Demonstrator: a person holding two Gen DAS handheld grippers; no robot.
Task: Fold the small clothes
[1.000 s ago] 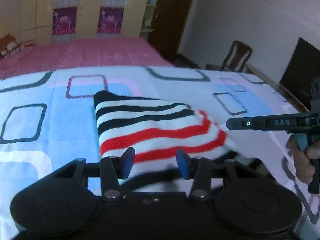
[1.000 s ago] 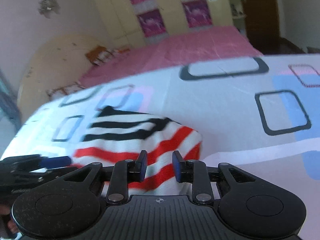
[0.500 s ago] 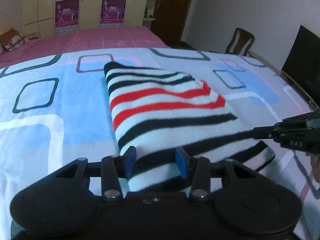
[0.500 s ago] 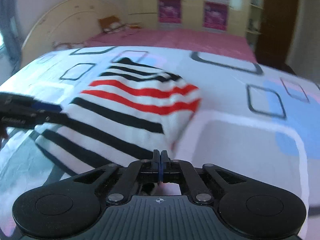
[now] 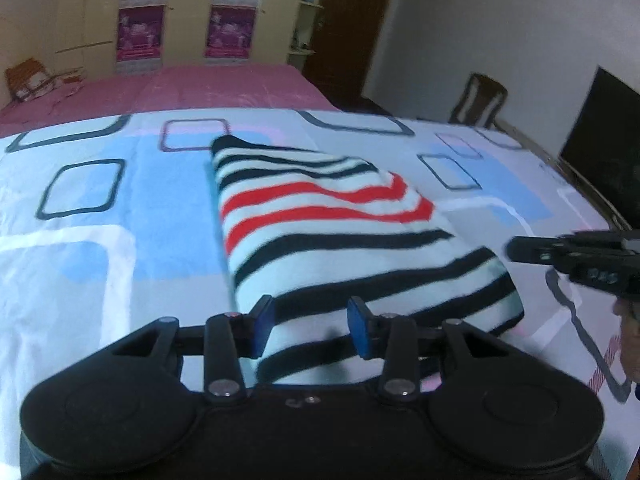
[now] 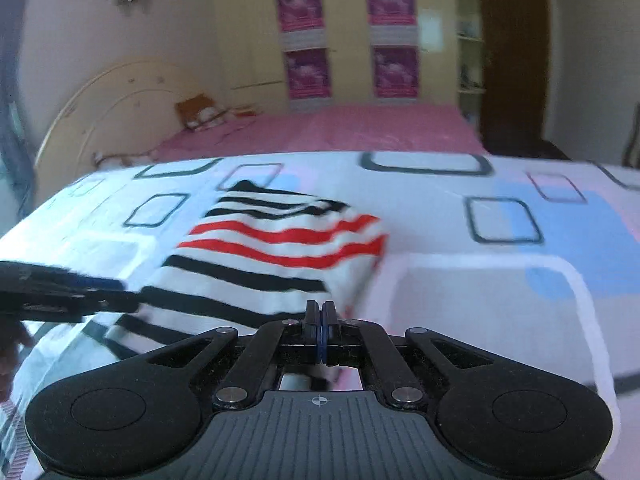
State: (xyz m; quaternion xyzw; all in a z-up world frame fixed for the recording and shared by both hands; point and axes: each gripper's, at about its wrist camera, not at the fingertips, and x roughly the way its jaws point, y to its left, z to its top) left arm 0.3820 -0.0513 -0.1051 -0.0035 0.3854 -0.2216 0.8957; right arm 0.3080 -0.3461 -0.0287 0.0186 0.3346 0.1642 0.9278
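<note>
1. We see the striped garment (image 5: 332,240) lying on the bed (image 5: 80,220), on the patterned sheet, already doubled over into a compact, roughly rectangular packet with black stripes at both ends and red ones in the middle.
2. Our left tool (image 5: 308,328) is released, its blue pads wide apart over the near edge of the garment and holding nothing.
3. Our right tool (image 6: 321,332) is clenched, pads pressed together just at the near right corner of the packet; we cannot tell whether any cloth is caught between them.
4. We judge the main folds done: the edges look fairly even and no sleeve shows loose.
5. What may be left is a final halving or smoothing of the near edge, and then setting the packet aside.
</note>
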